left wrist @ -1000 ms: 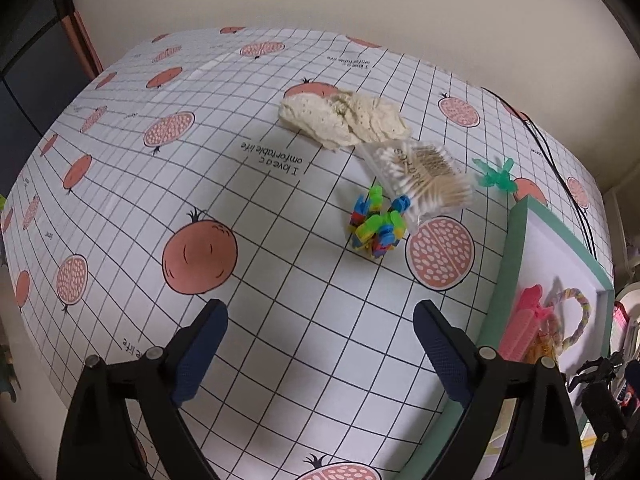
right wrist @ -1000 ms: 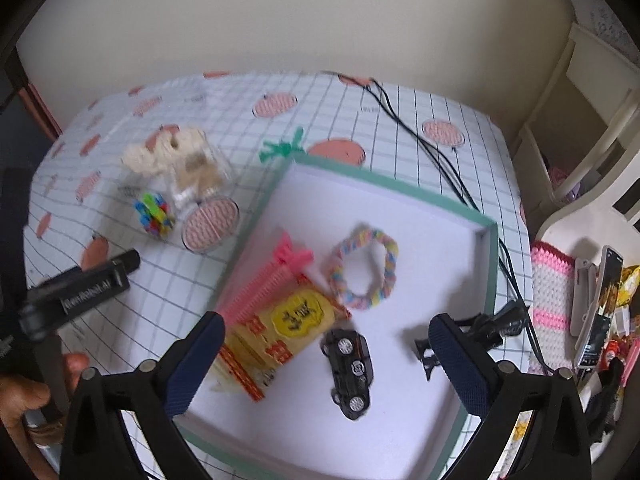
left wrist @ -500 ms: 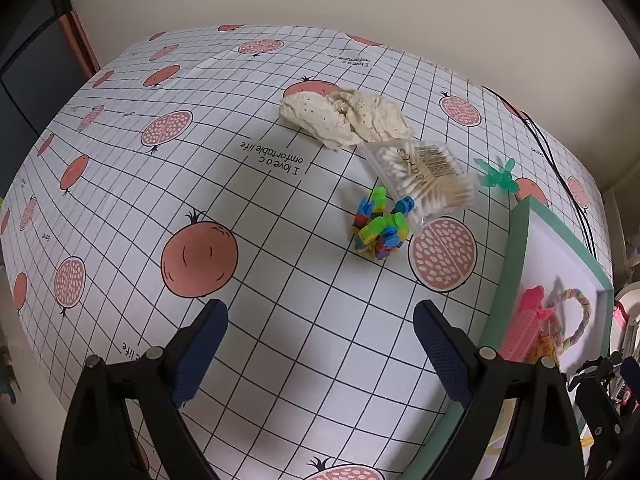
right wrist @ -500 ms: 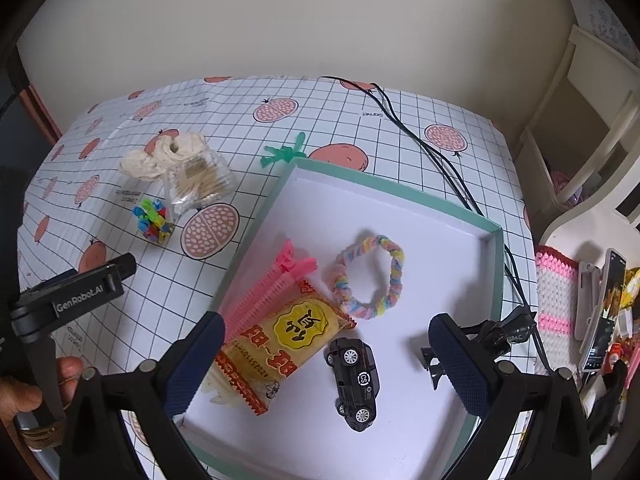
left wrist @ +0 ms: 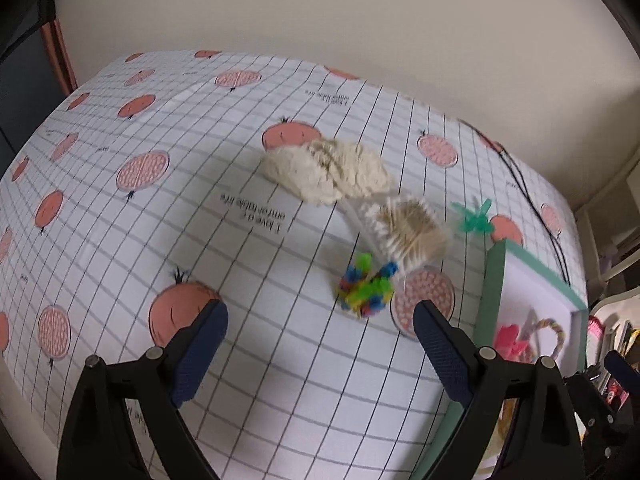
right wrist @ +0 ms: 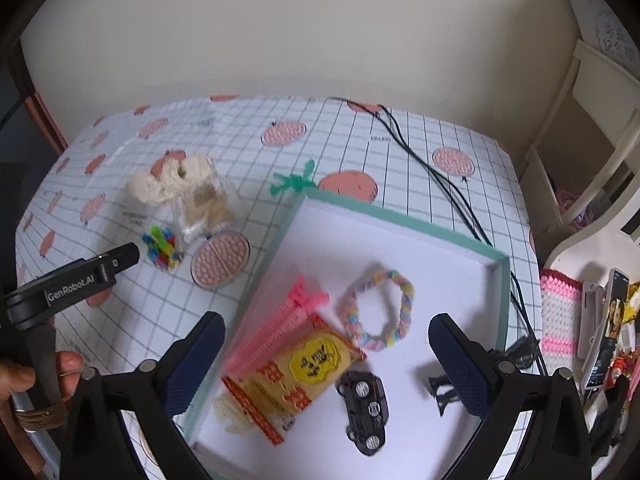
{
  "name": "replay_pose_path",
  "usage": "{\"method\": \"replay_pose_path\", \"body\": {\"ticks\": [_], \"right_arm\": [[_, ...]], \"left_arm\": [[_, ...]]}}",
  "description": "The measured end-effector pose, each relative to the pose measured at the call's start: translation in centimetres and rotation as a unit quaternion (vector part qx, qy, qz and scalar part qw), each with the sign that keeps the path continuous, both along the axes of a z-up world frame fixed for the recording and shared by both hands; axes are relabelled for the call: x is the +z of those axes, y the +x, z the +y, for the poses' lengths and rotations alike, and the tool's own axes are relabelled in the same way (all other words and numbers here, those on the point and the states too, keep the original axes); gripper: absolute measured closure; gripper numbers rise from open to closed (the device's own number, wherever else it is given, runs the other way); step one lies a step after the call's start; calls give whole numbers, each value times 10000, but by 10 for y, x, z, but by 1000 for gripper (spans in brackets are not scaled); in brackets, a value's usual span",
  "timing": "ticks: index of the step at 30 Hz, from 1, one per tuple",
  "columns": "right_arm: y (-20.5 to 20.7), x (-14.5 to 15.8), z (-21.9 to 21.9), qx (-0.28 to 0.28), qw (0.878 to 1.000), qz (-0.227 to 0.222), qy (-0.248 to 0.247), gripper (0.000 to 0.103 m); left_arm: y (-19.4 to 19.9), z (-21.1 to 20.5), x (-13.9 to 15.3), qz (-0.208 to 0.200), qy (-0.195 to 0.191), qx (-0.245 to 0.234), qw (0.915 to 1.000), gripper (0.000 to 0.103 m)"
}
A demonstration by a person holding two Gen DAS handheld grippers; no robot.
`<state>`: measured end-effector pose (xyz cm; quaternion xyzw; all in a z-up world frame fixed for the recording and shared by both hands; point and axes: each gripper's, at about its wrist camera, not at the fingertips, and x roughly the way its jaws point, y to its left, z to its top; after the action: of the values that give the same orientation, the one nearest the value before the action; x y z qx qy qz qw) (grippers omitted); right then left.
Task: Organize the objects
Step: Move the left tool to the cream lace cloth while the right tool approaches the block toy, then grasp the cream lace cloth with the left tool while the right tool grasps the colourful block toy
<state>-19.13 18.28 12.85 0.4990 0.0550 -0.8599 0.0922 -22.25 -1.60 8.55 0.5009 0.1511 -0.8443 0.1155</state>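
Observation:
A multicoloured block toy (left wrist: 366, 290) (right wrist: 162, 245) lies on the checked tablecloth, just ahead of my open left gripper (left wrist: 320, 344). Behind it sit a clear box of cotton swabs (left wrist: 408, 228) (right wrist: 206, 208), a cream knitted cloth (left wrist: 326, 174) (right wrist: 170, 180) and a green clip (left wrist: 474, 218) (right wrist: 292, 184). The green-rimmed white tray (right wrist: 404, 226) holds a pink comb (right wrist: 276, 330), a yellow snack packet (right wrist: 296, 380), a pastel braided ring (right wrist: 380, 310), a black toy car (right wrist: 366, 410) and a black clip (right wrist: 440, 390). My right gripper (right wrist: 326, 356) hangs open above the tray.
Black cables (right wrist: 424, 160) run across the back right of the table past the tray. A white chair (right wrist: 592, 128) and a pink crocheted mat with a phone (right wrist: 608, 320) stand off the table's right. A person's hand (right wrist: 24, 376) holds the left gripper's handle.
The left gripper has advanced toward the block toy, which now sits closer between its fingers. The right gripper has drawn back and risen slightly over the tray.

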Motion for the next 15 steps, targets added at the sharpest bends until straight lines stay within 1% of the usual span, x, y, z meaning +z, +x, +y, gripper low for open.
{"method": "replay_pose_path", "body": {"ticks": [4,11,15], "right_arm": [[-9,9,-6,3,9998,172,-84,0],[-25,13,-22,83,9988,386,-273,0],[-29,10,-35,215,9982,490,-255,0]], "left_arm": [[-7,-17,5,156,156,96,9997,9],[-14,-48,-5,32,642,319,9974,9],[-18,-57,-7,70,638,352,9973,9]]}}
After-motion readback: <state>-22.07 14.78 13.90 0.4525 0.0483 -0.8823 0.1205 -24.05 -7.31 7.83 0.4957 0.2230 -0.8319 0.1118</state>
